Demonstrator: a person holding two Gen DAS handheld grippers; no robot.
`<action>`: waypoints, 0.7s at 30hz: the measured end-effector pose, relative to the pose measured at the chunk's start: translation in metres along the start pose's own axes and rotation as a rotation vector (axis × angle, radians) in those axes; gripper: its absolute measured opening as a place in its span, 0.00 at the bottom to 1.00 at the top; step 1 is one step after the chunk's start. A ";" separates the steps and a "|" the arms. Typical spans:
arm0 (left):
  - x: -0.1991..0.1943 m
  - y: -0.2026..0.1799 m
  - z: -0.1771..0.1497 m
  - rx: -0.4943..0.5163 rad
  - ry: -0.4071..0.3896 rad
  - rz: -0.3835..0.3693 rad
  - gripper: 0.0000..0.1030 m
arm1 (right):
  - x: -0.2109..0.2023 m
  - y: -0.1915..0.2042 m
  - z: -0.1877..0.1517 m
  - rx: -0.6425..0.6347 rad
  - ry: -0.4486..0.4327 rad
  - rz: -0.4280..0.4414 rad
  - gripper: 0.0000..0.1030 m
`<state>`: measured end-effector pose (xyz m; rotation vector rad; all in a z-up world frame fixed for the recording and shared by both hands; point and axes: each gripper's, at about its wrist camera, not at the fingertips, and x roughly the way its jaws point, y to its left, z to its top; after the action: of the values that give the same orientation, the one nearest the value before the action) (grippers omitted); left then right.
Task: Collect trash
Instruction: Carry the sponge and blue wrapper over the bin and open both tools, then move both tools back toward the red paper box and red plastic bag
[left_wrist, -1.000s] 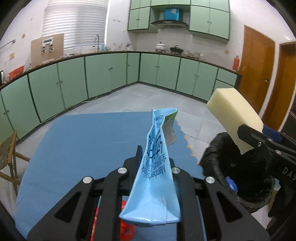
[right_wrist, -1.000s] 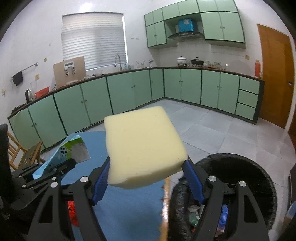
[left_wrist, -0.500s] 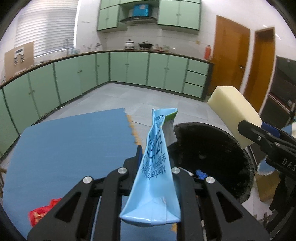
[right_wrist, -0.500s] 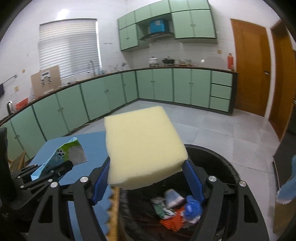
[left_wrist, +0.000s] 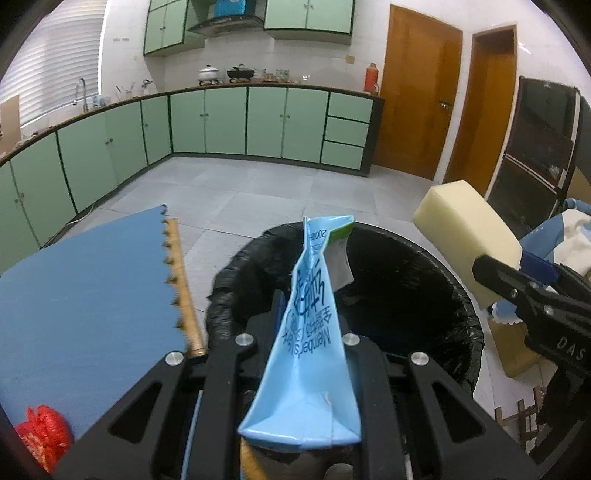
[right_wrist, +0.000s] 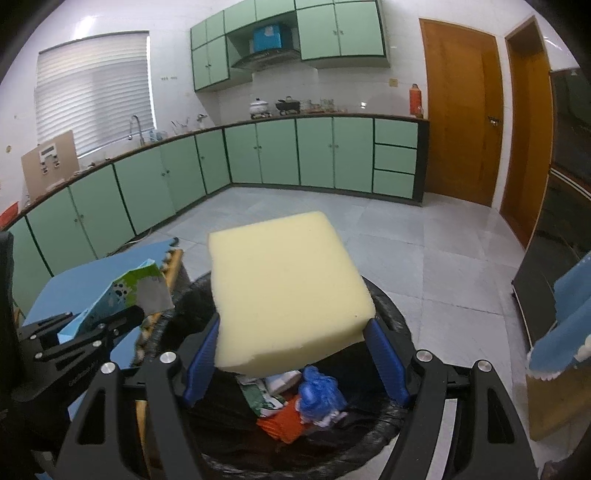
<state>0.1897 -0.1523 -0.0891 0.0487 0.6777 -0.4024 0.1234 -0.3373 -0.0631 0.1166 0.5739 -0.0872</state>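
Trash fills both grippers: the left gripper has its jaws clamped on a flattened blue carton, held above the near rim of the black-lined bin. The right gripper squeezes a yellow sponge between its jaws, directly over the bin, where wrappers lie. Left of the bin, a red wrapper sits on the blue surface.
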 end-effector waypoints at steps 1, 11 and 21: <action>0.005 0.001 0.004 0.001 0.004 -0.003 0.12 | 0.003 -0.004 -0.002 0.003 0.006 -0.004 0.71; 0.049 -0.017 0.004 0.023 0.062 -0.019 0.14 | 0.030 -0.024 -0.014 0.006 0.059 -0.027 0.76; 0.045 -0.006 0.013 -0.014 0.052 -0.048 0.57 | 0.028 -0.041 -0.022 0.037 0.057 -0.089 0.90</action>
<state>0.2269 -0.1759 -0.1062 0.0300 0.7337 -0.4437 0.1300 -0.3758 -0.1005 0.1302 0.6348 -0.1814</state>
